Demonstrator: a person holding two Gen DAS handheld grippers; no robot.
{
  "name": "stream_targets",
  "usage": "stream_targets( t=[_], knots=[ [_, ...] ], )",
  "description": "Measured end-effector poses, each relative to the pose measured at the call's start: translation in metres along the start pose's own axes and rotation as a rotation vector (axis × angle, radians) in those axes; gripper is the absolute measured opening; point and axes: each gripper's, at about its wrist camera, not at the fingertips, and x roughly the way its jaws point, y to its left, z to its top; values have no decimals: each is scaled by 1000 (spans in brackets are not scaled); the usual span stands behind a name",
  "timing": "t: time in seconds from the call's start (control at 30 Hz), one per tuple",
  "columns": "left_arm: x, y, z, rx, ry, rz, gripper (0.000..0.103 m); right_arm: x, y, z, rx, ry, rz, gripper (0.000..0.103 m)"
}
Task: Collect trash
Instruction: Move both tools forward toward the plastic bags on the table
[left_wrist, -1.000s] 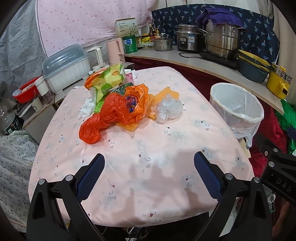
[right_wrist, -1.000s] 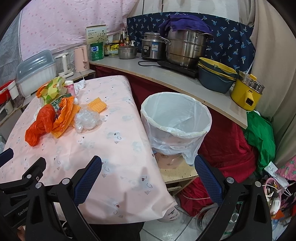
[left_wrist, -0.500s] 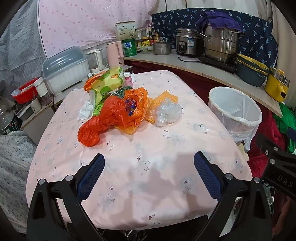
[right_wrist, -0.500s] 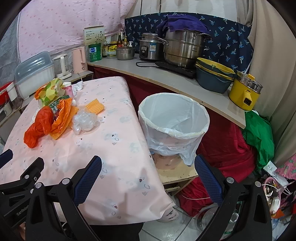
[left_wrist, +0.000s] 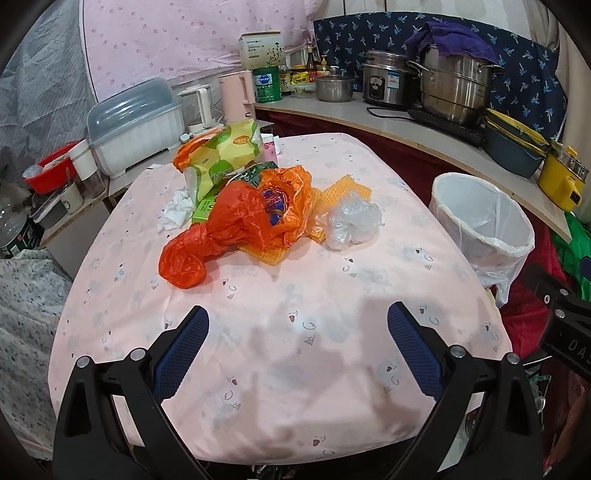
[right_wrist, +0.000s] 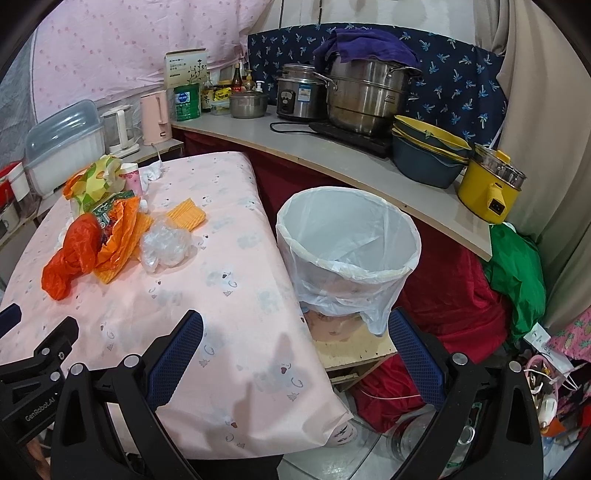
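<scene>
A pile of trash lies on the pink-clothed table (left_wrist: 295, 332): an orange plastic bag (left_wrist: 236, 225), a clear crumpled plastic wad (left_wrist: 352, 221), orange foam netting (left_wrist: 347, 188), a yellow-green snack bag (left_wrist: 221, 155) and white tissue (left_wrist: 177, 212). The white-lined trash bin (right_wrist: 347, 251) stands to the right of the table; it also shows in the left wrist view (left_wrist: 480, 225). My left gripper (left_wrist: 295, 347) is open and empty over the table's near part. My right gripper (right_wrist: 295, 350) is open and empty over the table's right edge, near the bin.
A counter (right_wrist: 332, 155) behind holds steel pots (right_wrist: 365, 96), a rice cooker, stacked bowls (right_wrist: 428, 155) and a yellow cooker (right_wrist: 487, 184). A white lidded rack (left_wrist: 136, 122), kettles and a red basin sit at back left. Red and green cloth lies right of the bin.
Both grippers have drawn back and risen slightly; the trash pile and bin sit a little lower and farther in view. Nothing was grasped.
</scene>
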Motion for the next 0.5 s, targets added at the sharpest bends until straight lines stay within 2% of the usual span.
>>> stream_targets(
  t=[0.2,0.5],
  knots=[
    [16,22,7,-15,-1,10,93,17,19,10,-11,7,2,96],
    [58,79,21,-78,29,79,93,59,66,31,-48,32,39,96]
  ],
)
